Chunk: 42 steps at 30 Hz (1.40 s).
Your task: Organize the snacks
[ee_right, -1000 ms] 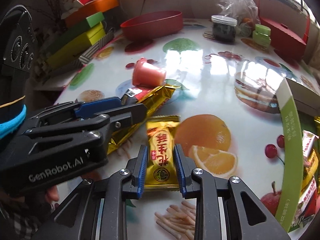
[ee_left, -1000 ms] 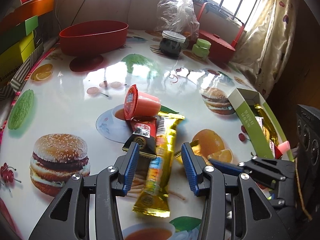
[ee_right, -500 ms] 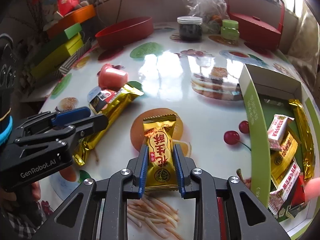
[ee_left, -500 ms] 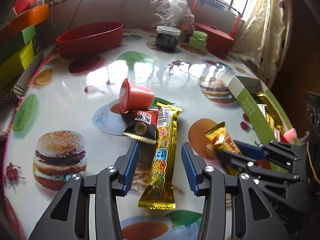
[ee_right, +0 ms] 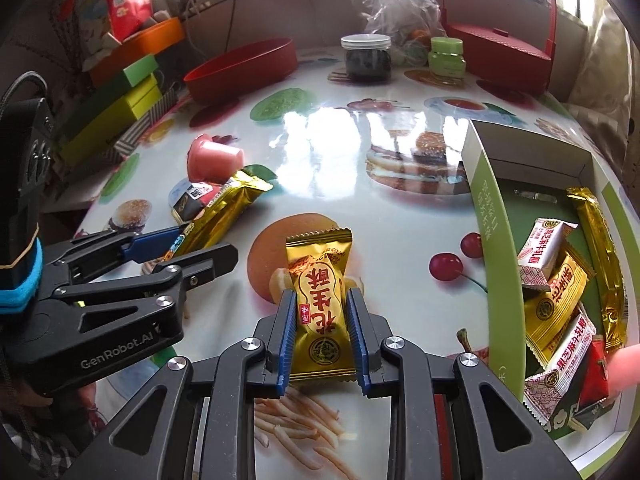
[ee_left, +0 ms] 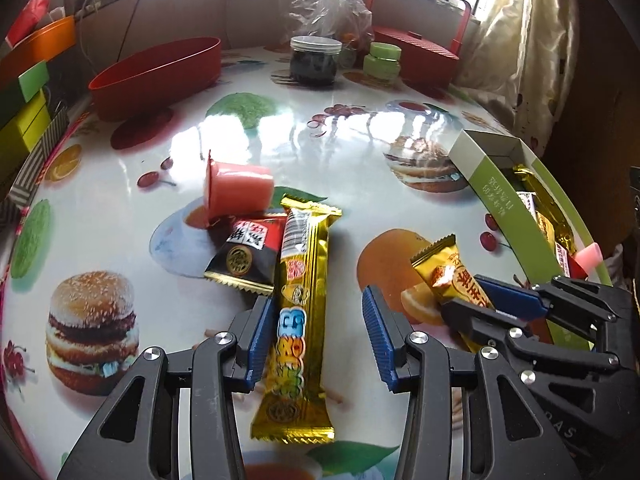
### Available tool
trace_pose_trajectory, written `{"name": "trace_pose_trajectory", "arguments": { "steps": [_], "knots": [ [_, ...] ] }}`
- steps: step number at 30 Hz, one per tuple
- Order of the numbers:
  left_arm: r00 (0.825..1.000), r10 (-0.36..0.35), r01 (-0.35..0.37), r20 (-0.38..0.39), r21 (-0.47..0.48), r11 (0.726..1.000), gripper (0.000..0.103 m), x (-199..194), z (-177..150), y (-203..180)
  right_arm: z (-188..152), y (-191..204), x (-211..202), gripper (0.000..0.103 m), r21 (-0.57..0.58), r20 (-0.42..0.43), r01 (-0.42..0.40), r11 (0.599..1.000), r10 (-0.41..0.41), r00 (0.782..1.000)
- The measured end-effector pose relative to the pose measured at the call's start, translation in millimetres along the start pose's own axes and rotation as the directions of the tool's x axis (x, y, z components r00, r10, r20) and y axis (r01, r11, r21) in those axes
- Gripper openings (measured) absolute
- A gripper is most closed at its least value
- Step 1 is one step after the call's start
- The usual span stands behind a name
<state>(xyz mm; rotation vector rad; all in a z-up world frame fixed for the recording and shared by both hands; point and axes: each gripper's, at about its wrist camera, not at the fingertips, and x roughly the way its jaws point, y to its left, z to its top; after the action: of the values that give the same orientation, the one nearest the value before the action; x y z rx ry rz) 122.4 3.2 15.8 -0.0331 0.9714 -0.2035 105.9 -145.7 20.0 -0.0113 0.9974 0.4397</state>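
Two grippers work over a glossy table printed with burgers and fruit. At its right edge sits a green open box, already holding several wrapped snacks and a long gold bar. Far back on the table stands a red oval bowl. The left gripper has its jaws spread wide on either side of a long gold snack bar that lies flat on the table, the left pad just beside the wrapper. A pink jelly cup lies on its side beyond the bar, touching a black-and-red packet. The right gripper pinches a small gold peanut-candy packet between its blue pads, just left of the box.
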Motion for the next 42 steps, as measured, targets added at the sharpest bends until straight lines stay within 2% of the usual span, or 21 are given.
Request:
{"name": "trace_pose_trajectory", "arguments": {
  "steps": [5,8,14,16,42],
  "knots": [
    [1.0,0.001,-0.001,0.008,0.016,1.0,0.045,2.2,1.4,-4.2,-0.5,-0.3,-0.5,0.024,0.004,0.003,0.001,1.0,-0.001,1.0],
    [1.0,0.001,-0.001,0.01,0.022,1.0,0.032,1.9,0.8,-6.9,-0.2,-0.2,-0.3,0.024,0.006,0.005,0.005,1.0,-0.005,1.0],
    [1.0,-0.008,0.008,0.016,0.017,1.0,0.03,0.7,-0.1,-7.1,-0.6,-0.8,-1.2,0.024,0.008,0.008,0.014,1.0,-0.014,1.0],
    [1.0,-0.015,0.014,0.016,0.013,1.0,0.024,0.7,-0.5,-6.6,-1.0,-0.8,-1.4,0.024,0.009,0.009,0.018,1.0,-0.018,1.0],
    [0.998,-0.039,0.039,0.041,-0.005,0.999,0.024,-8.7,-1.2,-5.5,-1.1,0.3,-4.4,0.023,0.009,0.015,0.034,0.999,-0.035,0.999]
  ]
}}
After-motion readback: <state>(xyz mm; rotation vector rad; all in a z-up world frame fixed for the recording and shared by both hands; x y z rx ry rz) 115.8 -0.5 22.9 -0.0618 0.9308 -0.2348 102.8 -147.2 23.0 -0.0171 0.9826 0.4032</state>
